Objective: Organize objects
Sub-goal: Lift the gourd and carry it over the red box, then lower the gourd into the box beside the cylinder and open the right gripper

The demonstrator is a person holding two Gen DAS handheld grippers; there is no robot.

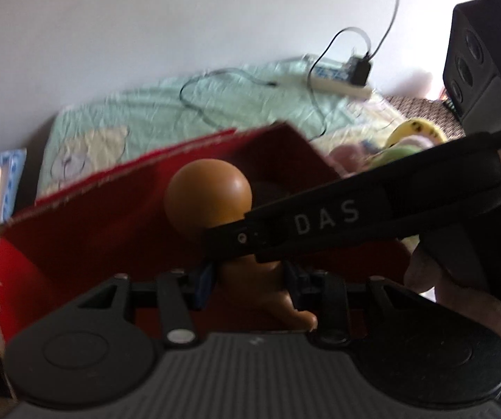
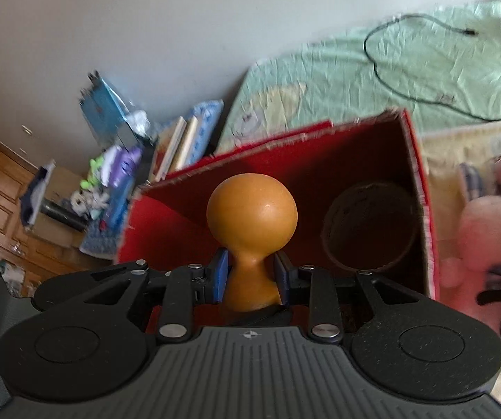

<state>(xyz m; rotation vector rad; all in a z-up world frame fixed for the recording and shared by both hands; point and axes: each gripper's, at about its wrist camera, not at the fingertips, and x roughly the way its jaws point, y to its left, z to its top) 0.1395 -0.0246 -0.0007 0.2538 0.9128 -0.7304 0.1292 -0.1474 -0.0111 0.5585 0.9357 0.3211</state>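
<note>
I see the bed [image 2: 407, 70] filling the background, covered in a pale green quilt, with a black cable [image 2: 435, 97] looping over it and a white power strip [image 1: 341, 82] near the wall. On the bed sits the open red box [image 2: 338, 160], its flaps up; inside it on the right stands a dark round container [image 2: 369, 230]. Pink plush toys [image 2: 484, 230] lie just beside the box's right wall. A stack of books [image 2: 177, 146] leans off the bed's far end.

I hold an orange-brown gourd-shaped figure [image 2: 252, 216] over the box opening. My right gripper [image 2: 250, 276] has its jaws closed on the figure's narrow neck, the blue pads touching both sides. My left gripper [image 1: 248, 279] grips the same figure lower down, jaws closed against it, with the right gripper's black finger crossing in front. The person's hand [image 1: 467, 286] wraps the right gripper's handle.
</note>
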